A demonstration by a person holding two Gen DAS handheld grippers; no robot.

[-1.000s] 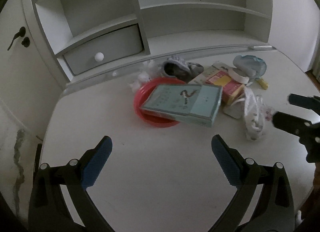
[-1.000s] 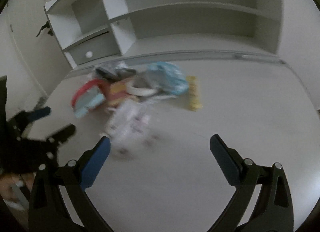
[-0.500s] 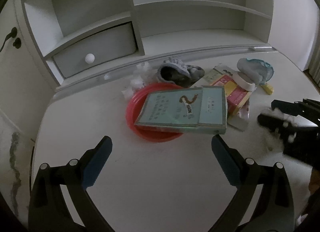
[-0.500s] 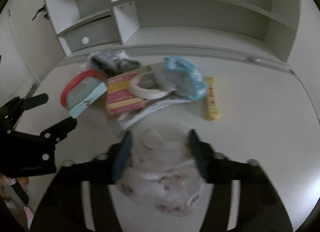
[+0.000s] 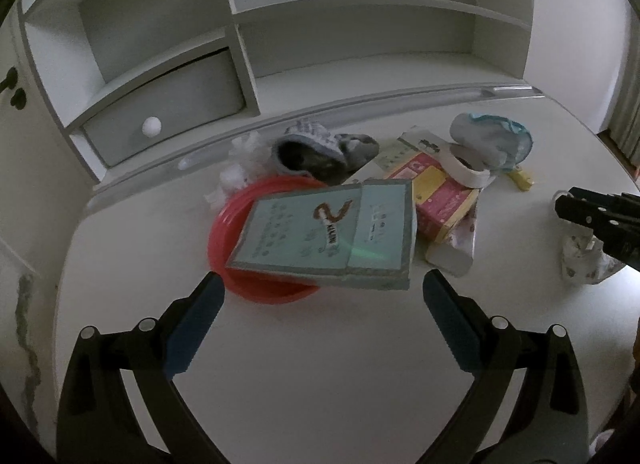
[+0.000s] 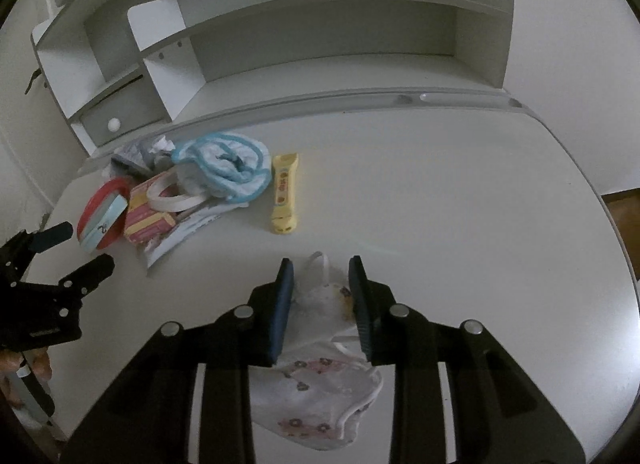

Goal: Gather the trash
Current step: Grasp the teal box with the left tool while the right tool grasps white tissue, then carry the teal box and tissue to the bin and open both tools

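Observation:
A white plastic bag with a pink flower print (image 6: 316, 396) lies crumpled at the near right of the white desk (image 6: 460, 204). My right gripper (image 6: 320, 264) is closing, and its blue pads pinch the bag's bunched top. From the left wrist view the same bag (image 5: 580, 264) hangs under the right gripper (image 5: 566, 204) at the right edge. My left gripper (image 5: 322, 284) is open and holds nothing, just in front of a red plate (image 5: 224, 232) with a teal book (image 5: 328, 236) lying on it. It shows at far left (image 6: 80, 248) in the right wrist view.
Behind the book lie a pink and yellow box (image 5: 440, 196), a white tape roll (image 5: 464, 168), a blue-edged cloth (image 5: 492, 136), a grey patterned slipper (image 5: 320, 148) and crumpled tissues (image 5: 240, 168). A yellow bar (image 6: 284, 192) lies alone. A shelf unit with a drawer (image 5: 160, 112) backs the desk.
My right gripper went from wide open to closed around the flowered bag. My left gripper moved closer to the red plate and stayed open.

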